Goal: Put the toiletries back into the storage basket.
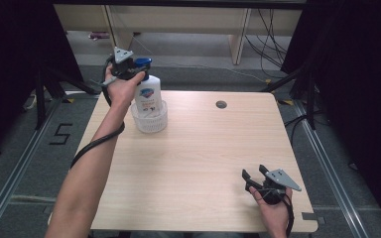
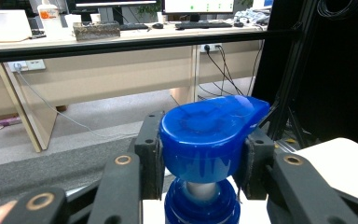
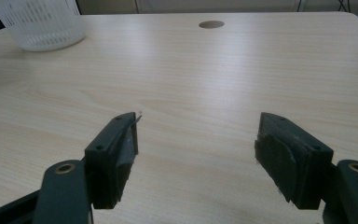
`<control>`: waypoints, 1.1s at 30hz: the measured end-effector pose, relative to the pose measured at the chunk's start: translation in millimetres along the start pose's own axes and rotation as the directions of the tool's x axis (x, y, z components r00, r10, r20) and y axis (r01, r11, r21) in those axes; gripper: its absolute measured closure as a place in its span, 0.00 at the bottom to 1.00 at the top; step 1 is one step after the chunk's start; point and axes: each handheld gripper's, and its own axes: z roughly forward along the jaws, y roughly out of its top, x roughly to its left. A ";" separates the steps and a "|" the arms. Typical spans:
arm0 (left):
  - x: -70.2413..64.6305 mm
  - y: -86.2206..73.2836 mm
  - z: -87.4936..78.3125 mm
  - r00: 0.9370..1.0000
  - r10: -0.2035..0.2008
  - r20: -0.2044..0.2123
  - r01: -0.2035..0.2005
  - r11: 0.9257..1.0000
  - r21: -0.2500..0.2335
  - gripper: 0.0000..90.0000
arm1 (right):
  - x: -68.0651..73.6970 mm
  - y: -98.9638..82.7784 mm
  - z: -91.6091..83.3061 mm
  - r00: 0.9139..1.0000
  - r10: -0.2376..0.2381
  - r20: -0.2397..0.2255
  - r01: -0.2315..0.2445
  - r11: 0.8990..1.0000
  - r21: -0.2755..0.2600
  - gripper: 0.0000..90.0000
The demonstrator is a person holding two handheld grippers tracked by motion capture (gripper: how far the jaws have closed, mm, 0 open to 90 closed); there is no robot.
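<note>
A white pump bottle [image 1: 147,95] with a blue pump head [image 2: 209,133] stands inside a small white mesh basket [image 1: 149,121] at the table's far left. My left gripper [image 1: 129,67] is at the bottle's top, its pads [image 2: 151,161] pressed on both sides of the blue pump head. Near the front right corner my right gripper [image 1: 254,173] rests low over the table, open, with only bare wood between its jaws. In the right gripper view the basket [image 3: 42,23] shows at the far left.
The light wooden table [image 1: 203,163] has a round cable hole [image 1: 221,104] at the back right. Beyond the table are a desk, cables on the floor and dark curtains on both sides.
</note>
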 end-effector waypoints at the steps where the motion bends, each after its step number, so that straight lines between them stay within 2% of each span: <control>1: 0.0 -0.9 0.3 1.000 0.005 0.001 -0.005 1.000 0.005 0.66 | 0.5 0.1 0.3 1.000 0.002 0.010 -0.002 1.000 0.008 0.34; 6: -0.6 -6.5 2.6 1.000 0.006 0.003 -0.006 1.000 0.010 0.66 | 0.6 0.1 0.6 1.000 0.000 0.011 0.000 1.000 0.006 0.34; 11: -1.3 -9.8 4.5 1.000 0.007 0.006 -0.007 1.000 0.014 0.66 | -0.2 0.6 -1.4 1.000 0.006 -0.010 -0.005 1.000 0.013 0.34; 12: -1.6 -10.6 4.6 1.000 0.008 0.008 -0.008 1.000 0.014 0.66 | 0.6 0.4 -1.5 1.000 0.014 -0.009 -0.014 1.000 0.013 0.34; 13: -2.1 -11.5 5.2 1.000 0.004 0.011 -0.004 1.000 0.014 0.66 | 3.8 -0.1 -1.4 0.998 0.058 -0.014 -0.058 0.998 0.016 0.34; 15: -2.5 -12.9 5.6 1.000 0.008 0.009 -0.008 1.000 0.018 0.66 | 0.2 0.1 0.2 1.000 0.002 0.002 -0.002 1.000 0.008 0.34; 16: -2.7 -13.9 6.0 1.000 0.012 0.009 -0.013 1.000 0.018 0.66 | 0.2 0.0 0.2 1.000 0.002 0.001 -0.002 1.000 0.007 0.34; 17: -2.7 -15.2 6.1 1.000 0.010 0.009 -0.011 1.000 0.017 0.66 | 2.8 -0.6 0.2 0.999 0.037 -0.005 -0.037 0.999 0.005 0.34; 18: -2.4 -16.5 6.1 1.000 0.003 0.008 -0.003 1.000 0.015 0.66 | 2.8 -0.5 0.0 0.999 0.037 -0.001 -0.037 0.999 0.009 0.33; 19: -1.9 -17.2 6.2 1.000 0.004 0.009 -0.004 1.000 0.011 0.66 | 3.8 -0.1 -1.6 0.998 0.056 -0.012 -0.056 0.998 0.020 0.33; 21: -1.7 -17.0 5.4 1.000 0.003 0.006 -0.003 1.000 0.009 0.66 | 0.4 0.0 -0.2 1.000 0.007 0.004 -0.007 1.000 0.010 0.33; 23: -1.5 -17.9 5.1 1.000 0.009 0.008 -0.009 1.000 0.004 0.66 | 0.7 0.4 -1.7 1.000 0.016 -0.013 -0.016 1.000 0.015 0.33; 24: -1.6 -18.0 4.6 1.000 0.012 0.008 -0.012 1.000 0.006 0.66 | -0.3 0.0 -0.3 1.000 -0.001 -0.011 0.001 1.000 0.005 0.33; 27: -2.5 -18.6 4.6 1.000 0.020 0.005 -0.020 1.000 0.004 0.66 | 0.7 0.0 0.5 1.000 0.000 0.007 0.000 1.000 0.008 0.33; 30: -5.1 -19.0 4.2 0.999 0.039 0.014 -0.039 0.999 0.005 0.65 | 3.7 -0.6 0.1 0.999 0.038 0.001 -0.038 0.999 0.010 0.33; 32: -6.5 -21.2 3.4 1.000 0.024 0.017 -0.024 1.000 -0.007 0.65 | 3.4 -0.6 -0.4 0.999 0.036 -0.007 -0.036 0.999 0.013 0.33; 33: -6.5 -22.1 2.8 1.000 0.012 0.020 -0.011 1.000 -0.009 0.65 | 1.2 -0.1 -1.1 0.999 0.019 -0.027 -0.018 1.000 0.016 0.33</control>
